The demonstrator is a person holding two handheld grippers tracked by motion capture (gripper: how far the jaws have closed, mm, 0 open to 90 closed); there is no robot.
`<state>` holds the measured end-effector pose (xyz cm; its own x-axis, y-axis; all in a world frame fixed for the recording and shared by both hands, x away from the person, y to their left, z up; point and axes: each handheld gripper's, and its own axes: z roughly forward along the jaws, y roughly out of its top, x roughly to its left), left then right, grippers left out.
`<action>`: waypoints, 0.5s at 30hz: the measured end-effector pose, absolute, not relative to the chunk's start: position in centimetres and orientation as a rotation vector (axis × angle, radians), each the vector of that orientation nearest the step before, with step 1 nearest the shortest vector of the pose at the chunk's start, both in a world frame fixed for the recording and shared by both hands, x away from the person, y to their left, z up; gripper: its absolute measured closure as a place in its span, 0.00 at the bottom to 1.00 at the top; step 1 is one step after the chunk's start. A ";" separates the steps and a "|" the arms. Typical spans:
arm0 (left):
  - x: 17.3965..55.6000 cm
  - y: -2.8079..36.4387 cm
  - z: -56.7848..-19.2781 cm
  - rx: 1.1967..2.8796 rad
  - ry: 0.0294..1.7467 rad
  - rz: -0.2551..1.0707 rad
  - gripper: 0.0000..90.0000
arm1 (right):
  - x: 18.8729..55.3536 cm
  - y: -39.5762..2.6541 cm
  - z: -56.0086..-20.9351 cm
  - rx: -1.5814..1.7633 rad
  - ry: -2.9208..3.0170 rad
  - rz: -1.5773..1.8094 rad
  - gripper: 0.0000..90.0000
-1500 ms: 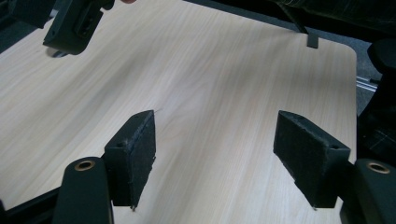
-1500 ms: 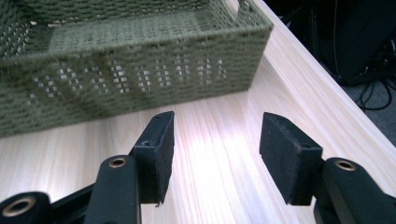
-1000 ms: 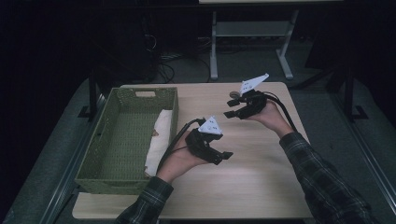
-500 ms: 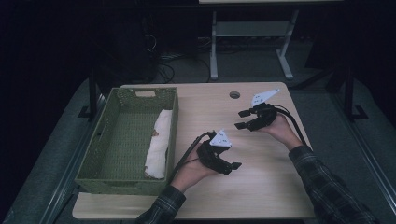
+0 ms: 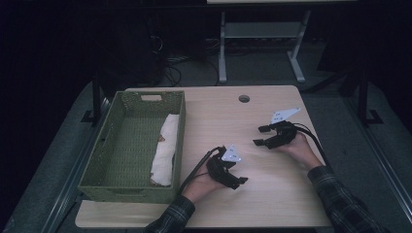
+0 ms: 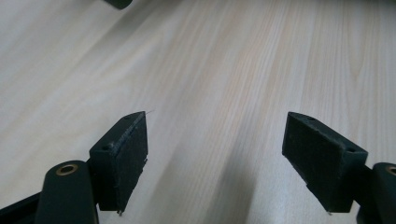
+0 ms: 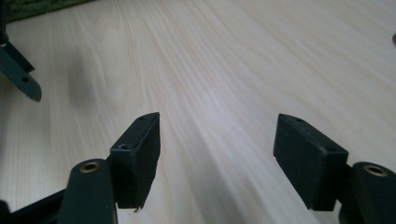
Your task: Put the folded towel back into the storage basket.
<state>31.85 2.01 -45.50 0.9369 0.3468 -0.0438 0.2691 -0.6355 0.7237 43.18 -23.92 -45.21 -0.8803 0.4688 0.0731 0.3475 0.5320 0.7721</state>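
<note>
Tongs, left (image 5: 237, 180) and right (image 5: 260, 136), stand apart and empty, jaws just opening. Rest both gently on the counter (image 5: 272, 194), clear of the basket (image 5: 131, 187) holding the cloth (image 5: 164, 148).

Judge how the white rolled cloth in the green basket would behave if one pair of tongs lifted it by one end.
The white rolled cloth looks soft and creased, so it would probably sag and partly unroll. It seems light for its size. Lying against the wall of the green basket, it is unlikely to roll away.
</note>
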 end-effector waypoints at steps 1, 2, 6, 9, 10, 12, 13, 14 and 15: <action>31.8 2.0 -45.8 2.295 0.439 0.126 0.24 | 43.0 -24.1 -45.5 0.714 2.622 1.269 0.34; 31.8 1.9 -46.0 2.306 0.434 0.129 0.23 | 42.8 -24.3 -45.9 0.722 2.624 1.259 0.33; 31.7 1.7 -46.5 2.321 0.434 0.145 0.20 | 42.0 -24.9 -47.2 0.767 2.617 1.218 0.32; 31.8 1.9 -46.7 2.314 0.439 0.137 0.20 | 41.4 -25.3 -47.8 0.780 2.613 1.197 0.32; 31.9 1.9 -46.8 2.316 0.437 0.136 0.19 | 41.2 -25.4 -48.0 0.787 2.612 1.195 0.31; 32.0 1.9 -47.0 2.319 0.442 0.127 0.18 | 40.9 -25.5 -48.2 0.785 2.604 1.188 0.30; 32.1 2.0 -47.2 2.331 0.435 0.131 0.17 | 40.8 -25.5 -48.1 0.788 2.603 1.180 0.29; 32.1 1.9 -47.4 2.333 0.441 0.128 0.16 | 40.7 -25.5 -48.2 0.792 2.598 1.174 0.28; 32.0 2.0 -47.6 2.329 0.428 0.148 0.15 | 40.6 -25.5 -48.2 0.780 2.593 1.170 0.28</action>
<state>32.02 1.95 -47.61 0.9374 0.3477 -0.0204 0.2610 -0.6625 0.7021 40.56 -25.45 -48.22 -0.8432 0.5361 0.0405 0.3851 0.5495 0.7414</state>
